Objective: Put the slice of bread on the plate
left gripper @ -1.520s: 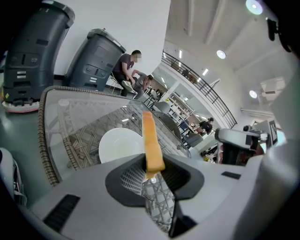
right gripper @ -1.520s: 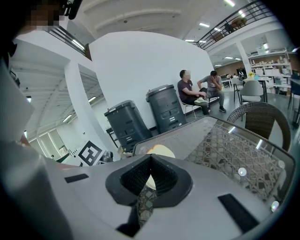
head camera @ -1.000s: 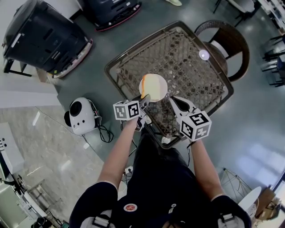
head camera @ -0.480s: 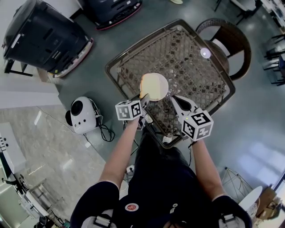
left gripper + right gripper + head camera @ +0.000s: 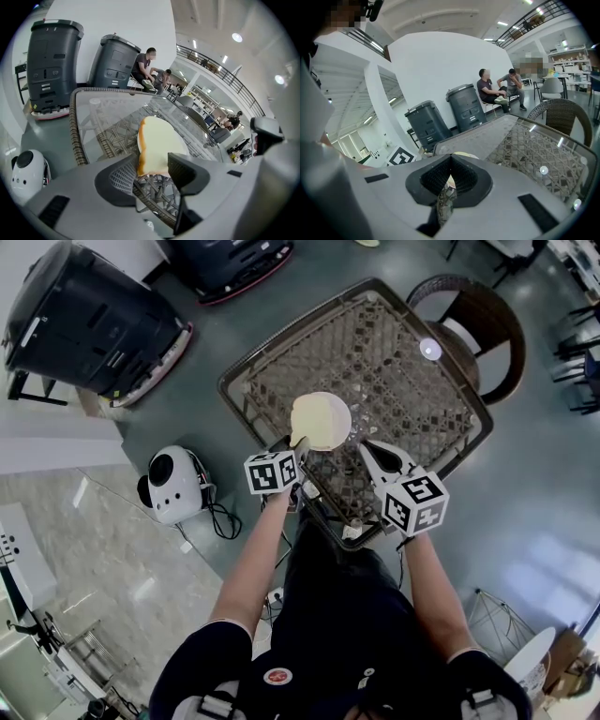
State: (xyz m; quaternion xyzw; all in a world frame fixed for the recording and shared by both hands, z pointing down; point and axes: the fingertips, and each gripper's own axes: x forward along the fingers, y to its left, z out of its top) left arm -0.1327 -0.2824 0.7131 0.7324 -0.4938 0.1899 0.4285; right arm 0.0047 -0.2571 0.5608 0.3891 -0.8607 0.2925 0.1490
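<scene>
The left hand-held gripper [image 5: 152, 162] is opening, with the slice of bread [image 5: 157, 140] between its jaws, on the plate [image 5: 345, 410] by the worktop's [image 5: 403, 362] near edge. The right hand-held gripper [image 5: 449, 180] is closed and empty. If the crust sticks to a pad, the bread could get dragged off.

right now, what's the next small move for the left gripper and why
Probably draw the left gripper straight back, off the plate. Its jaws are opening and stand wider than the slice of bread, whose near edge lies between them. The slice seems to rest on the plate already.
</scene>
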